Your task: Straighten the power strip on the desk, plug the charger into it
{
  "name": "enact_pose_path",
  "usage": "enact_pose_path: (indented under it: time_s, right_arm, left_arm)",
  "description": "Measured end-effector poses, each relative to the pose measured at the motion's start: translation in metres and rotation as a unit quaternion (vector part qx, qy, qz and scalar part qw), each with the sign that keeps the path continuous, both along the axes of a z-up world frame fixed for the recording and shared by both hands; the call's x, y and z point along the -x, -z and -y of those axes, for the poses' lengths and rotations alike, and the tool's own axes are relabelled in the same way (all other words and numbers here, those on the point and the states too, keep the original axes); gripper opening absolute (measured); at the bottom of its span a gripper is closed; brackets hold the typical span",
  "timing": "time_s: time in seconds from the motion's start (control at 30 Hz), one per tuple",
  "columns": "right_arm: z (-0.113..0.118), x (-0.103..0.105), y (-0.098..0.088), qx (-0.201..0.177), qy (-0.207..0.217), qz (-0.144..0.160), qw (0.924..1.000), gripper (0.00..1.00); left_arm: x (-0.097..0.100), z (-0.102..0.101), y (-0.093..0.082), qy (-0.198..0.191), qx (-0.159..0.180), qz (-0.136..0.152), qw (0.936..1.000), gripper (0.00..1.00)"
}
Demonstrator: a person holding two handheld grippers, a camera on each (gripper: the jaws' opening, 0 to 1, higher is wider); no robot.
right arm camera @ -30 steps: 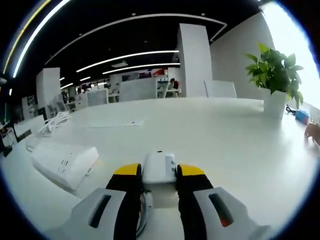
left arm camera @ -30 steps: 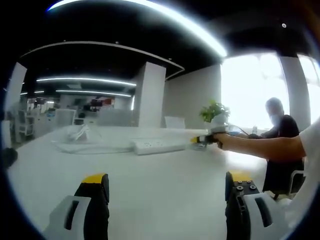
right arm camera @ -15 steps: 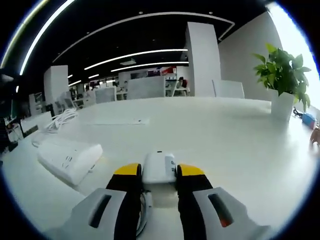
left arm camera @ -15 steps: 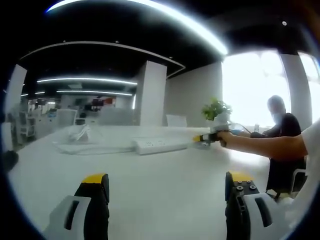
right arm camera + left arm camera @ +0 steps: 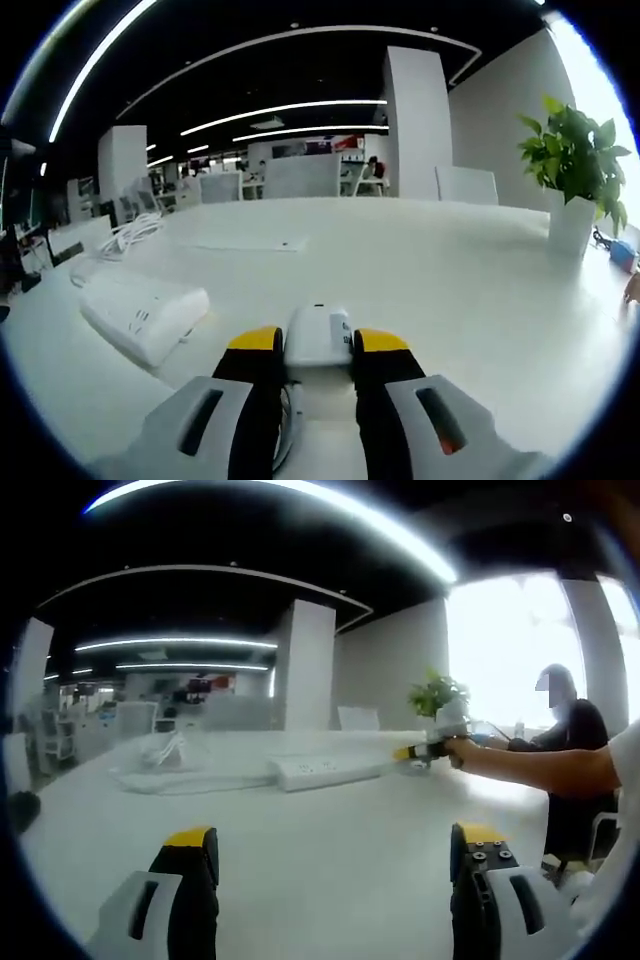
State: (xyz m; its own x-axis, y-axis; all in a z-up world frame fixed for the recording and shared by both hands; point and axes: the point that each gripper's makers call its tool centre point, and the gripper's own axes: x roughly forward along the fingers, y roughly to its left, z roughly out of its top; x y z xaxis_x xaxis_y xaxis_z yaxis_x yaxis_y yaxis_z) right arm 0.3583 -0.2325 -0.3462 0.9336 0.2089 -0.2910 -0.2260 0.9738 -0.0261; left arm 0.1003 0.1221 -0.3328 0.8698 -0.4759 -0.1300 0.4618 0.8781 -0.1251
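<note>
Right gripper (image 5: 318,345) has its yellow-tipped jaws closed narrow on the white charger (image 5: 318,334), pinched between them at the front, held just above the white desk (image 5: 430,270); a thin white cable (image 5: 288,420) loops down between the jaws beneath the charger. In the right gripper view the white power strip (image 5: 143,312) lies flat on the desk to the left of the charger, near but apart from it, angled away toward the upper left, sockets up. Beyond the strip's far end sits a bundle of white cables (image 5: 130,232), and a flat white sheet (image 5: 245,243) lies further out mid-desk. A potted plant (image 5: 577,180) in a white pot stands on the desk at right. Left gripper (image 5: 335,855) has jaws spread wide, nothing between them, low over bare desk (image 5: 330,850). In the left gripper view the power strip (image 5: 325,770) lies across the desk well ahead of the jaws, long side facing the camera, with the cable bundle (image 5: 165,750) behind and to its left. The right gripper (image 5: 418,752) comes in from the right, just off the strip's right end, held by a person's hand (image 5: 465,752) and bare forearm; can't tell from this view if it touches the strip. The potted plant (image 5: 442,702) is right behind it. A seated person in dark top (image 5: 575,750) is at far right by the bright window.
</note>
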Motion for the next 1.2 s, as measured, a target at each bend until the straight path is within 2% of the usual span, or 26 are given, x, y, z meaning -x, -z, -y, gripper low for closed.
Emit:
enact_pose_path:
  time_s: [0.4, 0.67, 0.73, 0.83, 0.97, 1.07, 1.17, 1.2]
  right_arm:
    - [-0.007, 0.009, -0.015, 0.08, -0.039, 0.017, 0.9959, 0.25]
    - [-0.009, 0.013, -0.023, 0.14, -0.062, 0.032, 0.9877, 0.25]
    - [-0.01, 0.013, -0.025, 0.145, -0.065, 0.034, 0.9868, 0.25]
    - [-0.012, 0.014, -0.029, 0.177, -0.072, 0.042, 0.9807, 0.25]
    - [-0.013, 0.016, -0.035, 0.2, -0.077, 0.048, 0.9757, 0.25]
    - [-0.014, 0.016, -0.037, 0.238, -0.088, 0.05, 0.9659, 0.25]
    - [-0.016, 0.017, -0.038, 0.254, -0.098, 0.046, 0.9611, 0.25]
    - [-0.017, 0.017, -0.039, 0.265, -0.104, 0.046, 0.9575, 0.25]
  left_arm:
    - [0.003, -0.003, 0.0, -0.002, 0.002, 0.0, 1.0, 0.99]
    - [0.002, -0.005, 0.002, -0.005, 0.002, -0.001, 1.0, 0.99]
    - [0.001, -0.006, 0.002, -0.009, 0.001, -0.002, 1.0, 0.99]
    - [0.001, -0.006, 0.003, -0.009, -0.001, -0.002, 1.0, 0.99]
    - [0.001, -0.009, 0.001, -0.012, 0.001, 0.002, 0.9999, 0.99]
    - [0.002, -0.011, 0.0, -0.015, 0.003, 0.002, 0.9999, 0.99]
    - [0.003, -0.014, 0.0, -0.018, 0.003, 0.003, 0.9998, 0.99]
    - [0.003, -0.015, 0.0, -0.019, 0.004, 0.003, 0.9998, 0.99]
